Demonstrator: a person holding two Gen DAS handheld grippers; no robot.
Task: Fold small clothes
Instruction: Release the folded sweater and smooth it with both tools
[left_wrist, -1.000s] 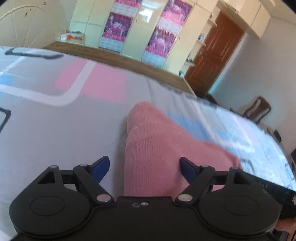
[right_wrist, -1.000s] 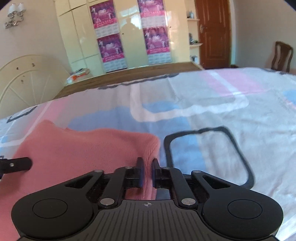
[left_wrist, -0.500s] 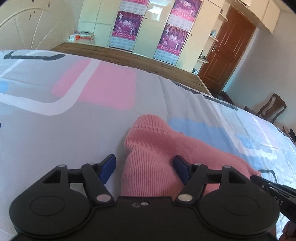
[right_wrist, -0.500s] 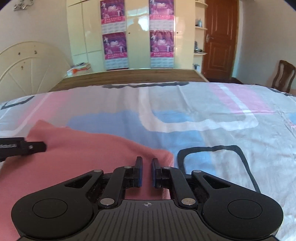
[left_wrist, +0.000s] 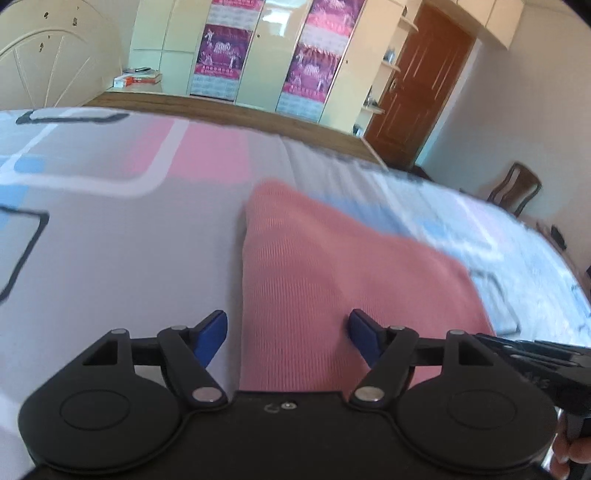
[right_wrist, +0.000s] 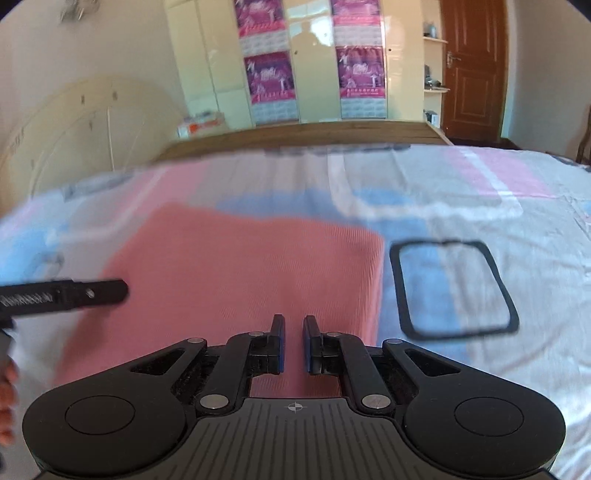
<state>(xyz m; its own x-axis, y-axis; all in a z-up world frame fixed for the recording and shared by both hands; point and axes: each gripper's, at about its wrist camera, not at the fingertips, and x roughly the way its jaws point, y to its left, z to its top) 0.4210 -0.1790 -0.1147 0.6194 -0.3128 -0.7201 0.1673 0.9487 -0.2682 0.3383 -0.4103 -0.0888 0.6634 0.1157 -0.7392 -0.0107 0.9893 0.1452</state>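
Jaws of my left gripper stand wide and are opening, with the pink knitted garment between them but not pressed by the blue pads. My right gripper has its jaws almost together, leaving only a narrow gap, and whether they pinch the cloth I cannot tell. The garment lies flat on the patterned bedsheet, and beyond the bed stand the cream wardrobe and the brown door.
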